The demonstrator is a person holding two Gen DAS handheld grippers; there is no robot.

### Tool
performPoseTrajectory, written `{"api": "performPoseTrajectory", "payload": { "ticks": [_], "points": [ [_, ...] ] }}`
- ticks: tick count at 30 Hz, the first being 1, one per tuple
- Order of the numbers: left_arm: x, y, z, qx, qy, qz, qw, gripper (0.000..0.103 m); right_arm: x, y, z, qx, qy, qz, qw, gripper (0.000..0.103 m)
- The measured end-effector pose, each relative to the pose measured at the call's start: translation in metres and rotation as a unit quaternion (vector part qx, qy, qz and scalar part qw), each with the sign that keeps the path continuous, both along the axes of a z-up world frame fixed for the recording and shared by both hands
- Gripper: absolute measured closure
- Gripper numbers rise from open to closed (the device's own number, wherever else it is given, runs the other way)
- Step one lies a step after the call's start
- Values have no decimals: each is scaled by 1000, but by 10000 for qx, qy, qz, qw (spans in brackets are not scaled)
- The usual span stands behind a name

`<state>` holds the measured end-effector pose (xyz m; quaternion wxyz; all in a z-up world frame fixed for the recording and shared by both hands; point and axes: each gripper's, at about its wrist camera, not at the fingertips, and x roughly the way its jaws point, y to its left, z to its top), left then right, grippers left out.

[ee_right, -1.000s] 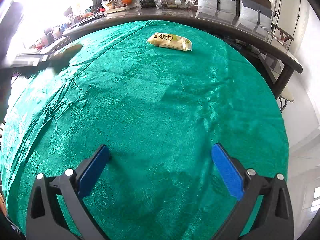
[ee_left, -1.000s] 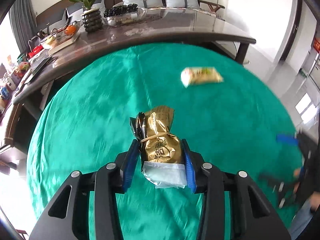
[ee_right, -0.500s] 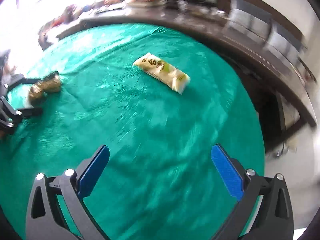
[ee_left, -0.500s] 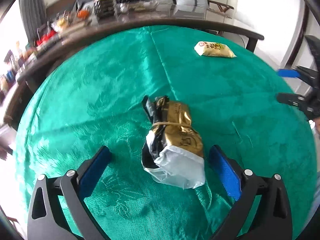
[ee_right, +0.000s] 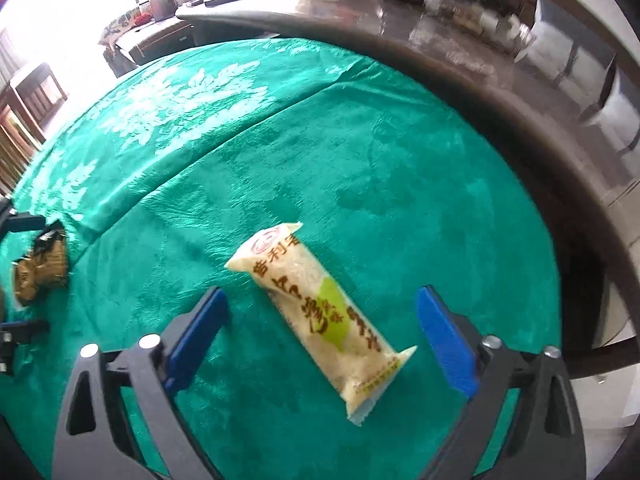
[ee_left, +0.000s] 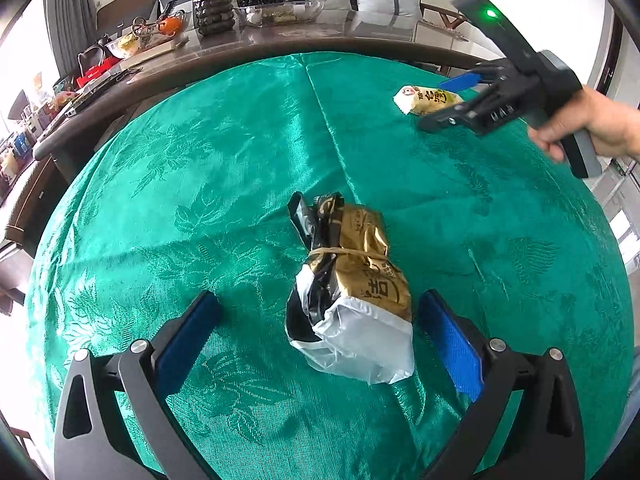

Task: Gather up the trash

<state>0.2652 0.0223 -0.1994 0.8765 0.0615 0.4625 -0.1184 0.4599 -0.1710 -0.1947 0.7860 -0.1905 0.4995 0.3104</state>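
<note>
Gold packet [ee_left: 360,268], cream packet [ee_right: 320,304], both flat.

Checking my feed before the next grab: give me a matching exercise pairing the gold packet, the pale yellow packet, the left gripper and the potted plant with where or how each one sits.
Things:
1. gold packet
2. pale yellow packet
3. left gripper
4. potted plant

States or places:
A. on the dark counter beyond the green tablecloth
B. lying diagonally between the right gripper's blue pads, untouched
C. tied round the middle with a rubber band
D. open wide, pads clear of the packet between them

Pairs: 1-C, 2-B, 3-D, 4-A
</note>
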Motion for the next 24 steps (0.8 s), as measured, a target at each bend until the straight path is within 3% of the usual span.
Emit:
{"api": "performPoseTrajectory", "payload": {
  "ticks": [1, 2, 3, 5, 8, 12, 18, 21, 24],
  "points": [
    [0, 0, 0, -1, 0, 0, 10000, 4, 0, -4, 2, 12, 61, -75, 10000, 26],
    [0, 0, 0, 0, 0, -1, 10000, 4, -2, -7, 4, 27, 105, -117, 9999, 40],
    [0, 0, 0, 0, 0, 0, 10000, 4, -4, -9, 7, 37, 160, -155, 9997, 61],
    [0, 0, 0, -1, 0, 0, 10000, 4, -9, -16, 12, 50, 314, -303, 9990, 82],
    [0, 0, 0, -1, 0, -2, 10000, 4, -23, -27, 16, 91, 394, -732, 9965, 83],
    [0, 0, 0, -3, 1, -3, 10000, 4, -60, -49, 26, 581, 570, -1396, 9869, 83],
    [0, 0, 0, -2, 1, -3, 10000, 4, -145, -80, 33, 1645, 1205, -2555, 9451, 83],
    [0, 0, 0, -2, 1, -3, 10000, 4, -191, -67, 24, 1775, 1014, -2775, 9387, 83],
    [0, 0, 0, 4, 1, 3, 10000, 4, -210, -53, 12, 1486, 536, -2894, 9441, 83]
  ]
}}
